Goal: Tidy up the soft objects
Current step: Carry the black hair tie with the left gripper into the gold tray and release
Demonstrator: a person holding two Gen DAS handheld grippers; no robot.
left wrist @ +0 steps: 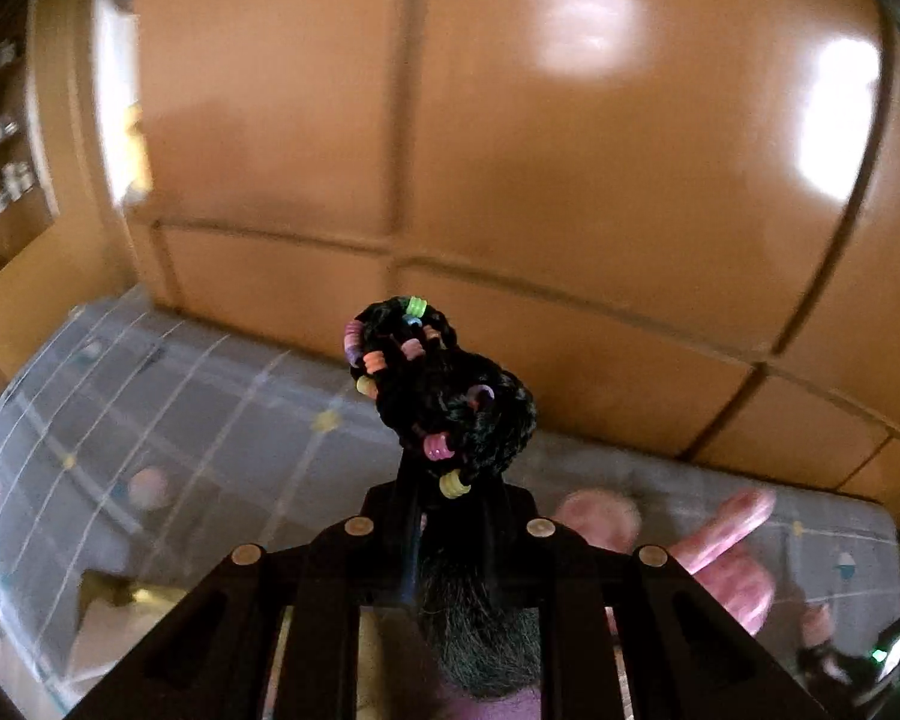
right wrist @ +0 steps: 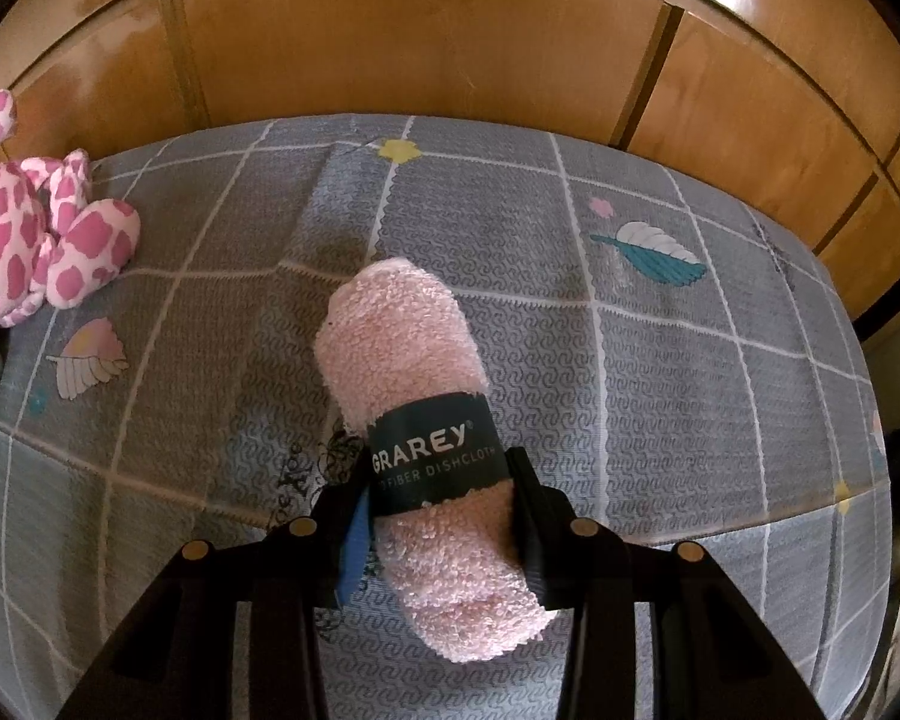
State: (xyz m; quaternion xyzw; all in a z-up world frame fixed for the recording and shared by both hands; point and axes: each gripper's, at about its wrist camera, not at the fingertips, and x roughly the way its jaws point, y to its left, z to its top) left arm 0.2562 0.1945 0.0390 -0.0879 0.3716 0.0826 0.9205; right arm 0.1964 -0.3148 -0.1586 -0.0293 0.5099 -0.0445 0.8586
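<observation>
Clawed: fluffy pink dishcloth roll (right wrist: 417,414); beaded braid (left wrist: 444,396)

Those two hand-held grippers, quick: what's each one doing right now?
Left hand-held gripper: closed on a black braided hairpiece with coloured beads.
Right hand-held gripper: closed on a rolled pink dishcloth.

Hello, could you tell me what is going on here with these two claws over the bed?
A person is sorting soft things with a handheld claw in each hand. The left claw is shut on a black hairpiece with coloured beads, lifted above the grey checked bedspread. The right claw grips a rolled pink dishcloth by its dark paper band. A pink-and-white spotted plush toy lies on the bed to the left, untouched.
</observation>
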